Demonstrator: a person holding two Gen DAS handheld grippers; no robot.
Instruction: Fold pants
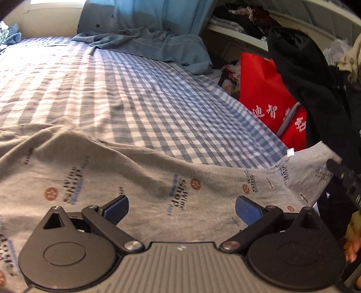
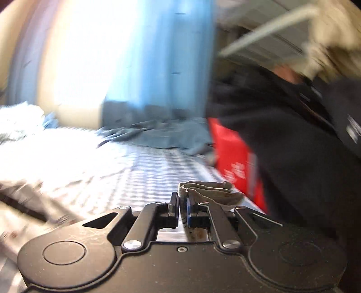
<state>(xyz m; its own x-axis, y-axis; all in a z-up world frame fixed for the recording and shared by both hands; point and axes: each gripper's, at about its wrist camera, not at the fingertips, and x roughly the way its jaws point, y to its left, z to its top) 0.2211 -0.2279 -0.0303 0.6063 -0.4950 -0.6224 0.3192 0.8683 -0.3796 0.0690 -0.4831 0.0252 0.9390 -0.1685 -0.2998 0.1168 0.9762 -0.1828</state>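
The grey printed pants lie spread over the near part of the checked bed sheet. My left gripper is open just above the pants, its blue pads wide apart with nothing between them. My right gripper is shut on a bunched grey edge of the pants, held above the bed; the right wrist view is blurred by motion. In the left wrist view the right gripper's black tip shows at the lifted pants corner on the far right.
A blue-grey pillow and a blue curtain are at the head of the bed. A red bag and dark hanging clothes stand beside the bed's right edge. Shelves with clothes are behind.
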